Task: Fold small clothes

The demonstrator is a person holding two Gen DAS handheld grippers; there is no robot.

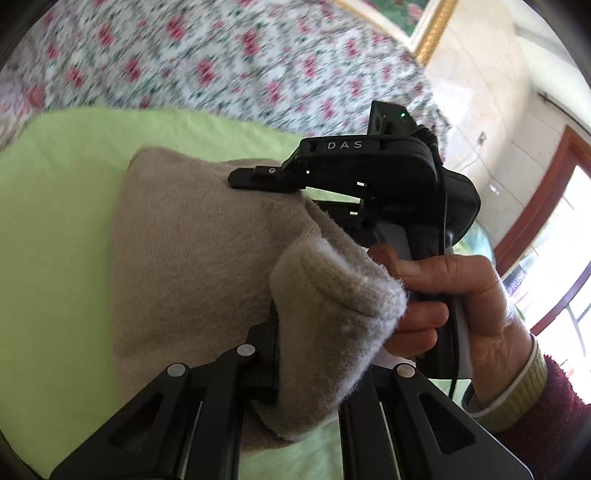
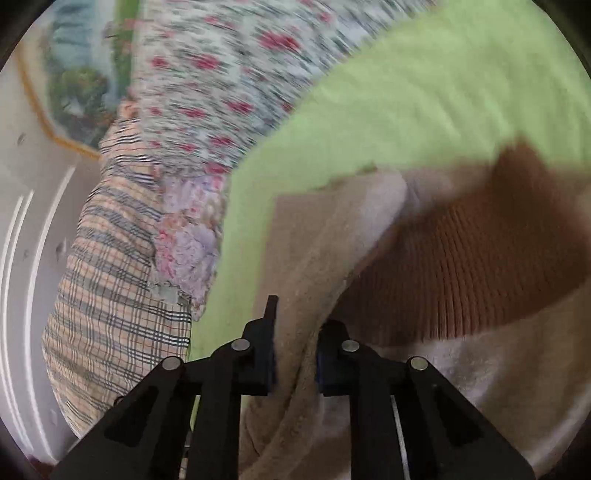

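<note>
A small beige knit garment (image 1: pixel 184 258) hangs over a light green towel (image 1: pixel 55 221). My left gripper (image 1: pixel 306 369) is shut on a folded beige edge with a pale fleecy lining. My right gripper (image 1: pixel 255 177) shows in the left wrist view, above and behind the garment, touching its upper edge. In the right wrist view the right gripper (image 2: pixel 295 354) is shut on a thick fold of the beige garment (image 2: pixel 314 277). A brown ribbed part (image 2: pixel 480 266) of the cloth lies to its right.
A floral bedspread (image 1: pixel 221 55) lies under the green towel (image 2: pixel 406 92). A plaid pillow (image 2: pixel 110 277) sits at the left in the right wrist view. A gold-framed picture (image 1: pixel 424 22), a wall and a wooden window frame (image 1: pixel 535 192) stand beyond.
</note>
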